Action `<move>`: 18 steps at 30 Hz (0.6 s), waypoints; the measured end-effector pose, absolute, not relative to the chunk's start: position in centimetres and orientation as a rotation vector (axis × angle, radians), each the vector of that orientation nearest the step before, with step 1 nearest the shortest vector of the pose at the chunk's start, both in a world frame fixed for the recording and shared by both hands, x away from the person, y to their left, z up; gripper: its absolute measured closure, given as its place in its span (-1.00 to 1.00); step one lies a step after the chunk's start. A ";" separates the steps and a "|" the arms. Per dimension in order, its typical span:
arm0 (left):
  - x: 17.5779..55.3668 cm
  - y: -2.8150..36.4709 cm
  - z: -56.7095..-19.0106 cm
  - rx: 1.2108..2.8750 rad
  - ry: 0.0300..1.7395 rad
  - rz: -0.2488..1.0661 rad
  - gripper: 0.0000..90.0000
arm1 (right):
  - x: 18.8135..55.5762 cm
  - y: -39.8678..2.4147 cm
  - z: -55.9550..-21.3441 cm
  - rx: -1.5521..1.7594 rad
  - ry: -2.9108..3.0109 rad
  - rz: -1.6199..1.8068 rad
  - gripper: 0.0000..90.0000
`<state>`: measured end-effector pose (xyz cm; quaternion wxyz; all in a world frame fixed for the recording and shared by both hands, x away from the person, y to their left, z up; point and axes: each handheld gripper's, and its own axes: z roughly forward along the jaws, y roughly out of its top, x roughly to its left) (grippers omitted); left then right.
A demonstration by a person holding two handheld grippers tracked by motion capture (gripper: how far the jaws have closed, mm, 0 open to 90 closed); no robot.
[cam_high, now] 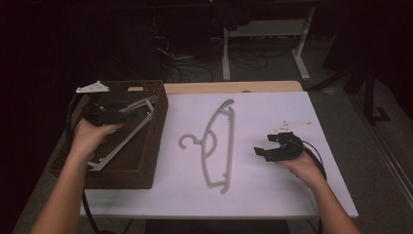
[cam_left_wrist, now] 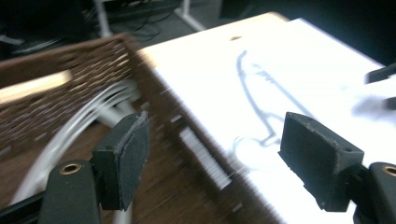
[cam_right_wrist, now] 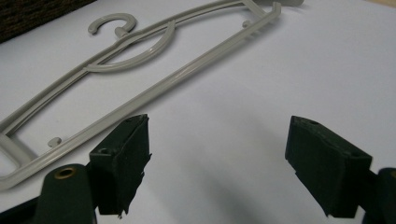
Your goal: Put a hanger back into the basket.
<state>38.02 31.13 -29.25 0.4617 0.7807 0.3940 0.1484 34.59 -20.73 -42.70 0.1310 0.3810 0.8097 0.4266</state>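
Hangers are the work here: one grey hanger [cam_high: 214,144] lies flat in the middle of the white table [cam_high: 292,195], its hook at 9 o'clock, toward the brown woven basket [cam_high: 146,165]. More hangers [cam_high: 127,127] rest inside that basket, probably collected there one by one. The left gripper [cam_high: 108,116] hovers over the basket, jaws released with nothing between them. The right gripper [cam_high: 272,146] waits at 3 o'clock of the flat hanger, near but apart, also released and empty. It seems placed to take the long bar [cam_right_wrist: 187,79], which passes just at 10 o'clock of its jaws.
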 end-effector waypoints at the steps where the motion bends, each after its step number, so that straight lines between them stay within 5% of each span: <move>1: 38.0 30.2 -29.2 1.918 0.953 0.356 -0.49 | 34.6 -20.8 -42.7 1.105 2.350 1.239 -0.54; 18: 36.8 17.2 -31.5 1.924 0.806 0.227 -0.70 | 34.7 -20.6 -42.1 1.086 2.358 1.260 -0.34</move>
